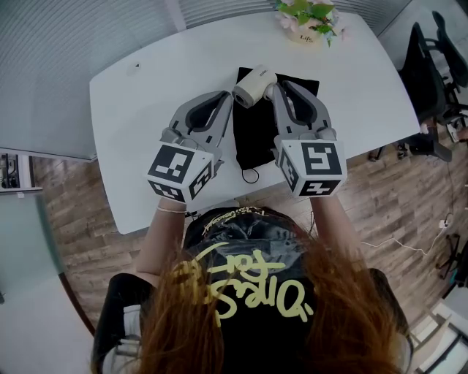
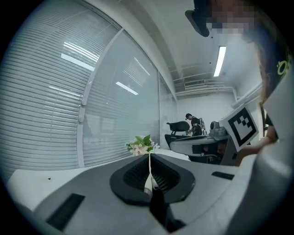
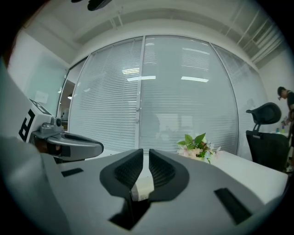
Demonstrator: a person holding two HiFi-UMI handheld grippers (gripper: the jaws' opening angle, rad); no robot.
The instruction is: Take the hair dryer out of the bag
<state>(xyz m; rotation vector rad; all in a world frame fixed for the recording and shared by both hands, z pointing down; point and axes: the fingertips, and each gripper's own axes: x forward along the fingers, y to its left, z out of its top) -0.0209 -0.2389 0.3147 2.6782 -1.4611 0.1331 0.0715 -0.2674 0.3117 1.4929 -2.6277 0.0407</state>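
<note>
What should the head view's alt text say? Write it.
From above: a person's left gripper and right gripper meet at a cream hair dryer over a black bag on a white table. Flowers stand at the table's far edge.

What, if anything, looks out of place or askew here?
Nothing stands out. The bag lies flat on the table, the hair dryer is held above its far end, and the flower pot stands upright.

Two grippers [image 1: 228, 100] [image 1: 276, 90], one hair dryer [image 1: 252, 85], one black bag [image 1: 256, 139], one flower pot [image 1: 306, 22]
</note>
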